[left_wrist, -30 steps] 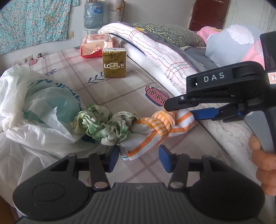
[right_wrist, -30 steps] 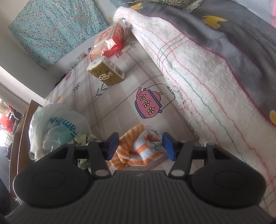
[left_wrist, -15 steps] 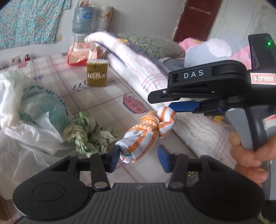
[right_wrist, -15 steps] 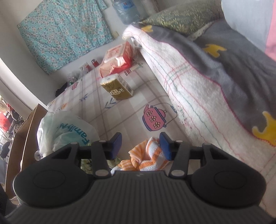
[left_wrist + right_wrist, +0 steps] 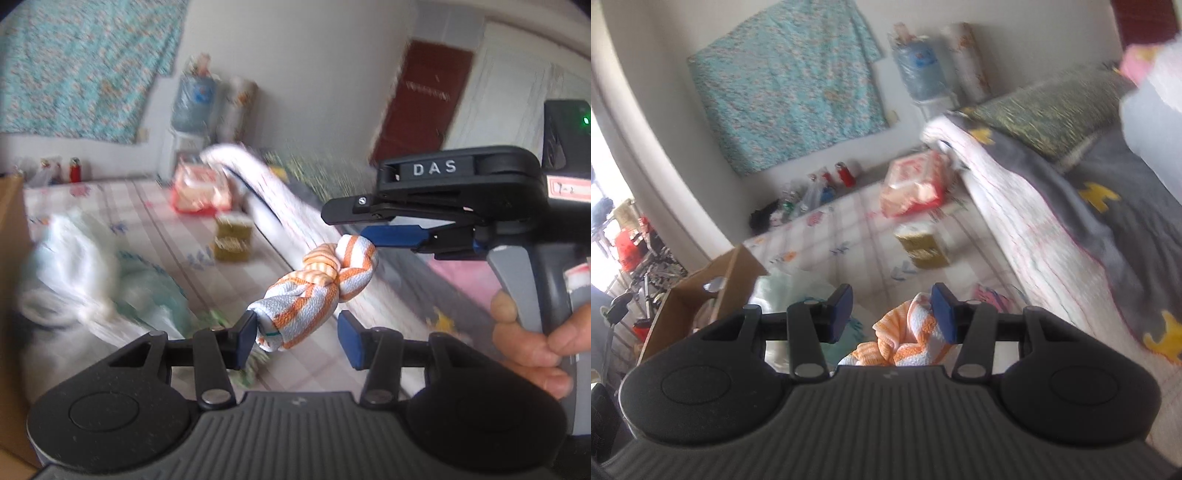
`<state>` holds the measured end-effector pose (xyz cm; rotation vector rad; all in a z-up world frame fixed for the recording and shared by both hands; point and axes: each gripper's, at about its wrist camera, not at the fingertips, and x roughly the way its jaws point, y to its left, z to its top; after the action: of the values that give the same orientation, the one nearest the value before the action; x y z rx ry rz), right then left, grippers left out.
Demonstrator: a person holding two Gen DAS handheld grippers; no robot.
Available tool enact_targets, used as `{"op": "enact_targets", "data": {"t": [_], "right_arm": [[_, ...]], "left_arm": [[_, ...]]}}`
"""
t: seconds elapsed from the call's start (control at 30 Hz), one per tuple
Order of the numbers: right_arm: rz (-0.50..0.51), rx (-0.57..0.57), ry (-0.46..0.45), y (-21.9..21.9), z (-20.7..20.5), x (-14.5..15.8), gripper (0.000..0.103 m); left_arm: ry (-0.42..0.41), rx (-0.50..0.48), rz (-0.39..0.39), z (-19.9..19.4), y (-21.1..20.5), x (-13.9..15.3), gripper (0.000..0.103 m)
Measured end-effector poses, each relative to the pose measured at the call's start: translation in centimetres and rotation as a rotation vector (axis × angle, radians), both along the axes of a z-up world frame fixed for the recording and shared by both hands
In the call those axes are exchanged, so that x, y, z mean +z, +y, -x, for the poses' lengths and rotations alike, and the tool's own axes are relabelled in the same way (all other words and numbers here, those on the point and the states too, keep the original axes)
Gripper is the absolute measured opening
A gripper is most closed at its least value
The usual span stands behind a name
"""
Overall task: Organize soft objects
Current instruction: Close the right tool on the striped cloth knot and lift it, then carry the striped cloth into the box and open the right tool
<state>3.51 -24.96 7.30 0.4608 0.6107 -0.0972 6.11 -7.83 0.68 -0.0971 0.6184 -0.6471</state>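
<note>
- Left wrist view: we judge that we are mid-transfer, carrying the knotted orange-striped towel (image 5: 321,284) clear of the bed surface (image 5: 155,221). The right gripper (image 5: 354,225), at the far right, pinches the knot's far end between its black upper finger and blue-padded lower one. The towel's loose near end hangs between the fingers of our left gripper (image 5: 295,334), touching the left pad; the jaws stand wide apart and grip nothing.
- The white plastic bag (image 5: 74,266) lies blurred at the near left. The next move, we think, calls for closing the left jaws on the loose end.
- Right wrist view: the towel sits low between the pads and against the right pad. Whether these jaws truly clamp it we cannot tell here. A cardboard box (image 5: 701,295) stands open at the left.
</note>
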Motion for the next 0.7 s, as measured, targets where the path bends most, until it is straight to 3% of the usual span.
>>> {"op": "enact_targets", "data": {"t": [0.2,0.4,0.7], "right_arm": [[0.008,0.165,-0.073,5.3,-3.4,3.7,0.047],[-0.017,0.407,-0.094,13.3,-8.3,5.8,0.047],[-0.122,0.781,0.075,27.9,-15.4,3.9,0.047]], "left_arm": [[-0.091,0.164,0.051,0.2,5.7,3.1,0.05],[-0.134,0.397,0.07,1.3,12.9,4.8,0.05],[-0.12,0.776,0.064,4.7,23.8,4.9,0.052]]}}
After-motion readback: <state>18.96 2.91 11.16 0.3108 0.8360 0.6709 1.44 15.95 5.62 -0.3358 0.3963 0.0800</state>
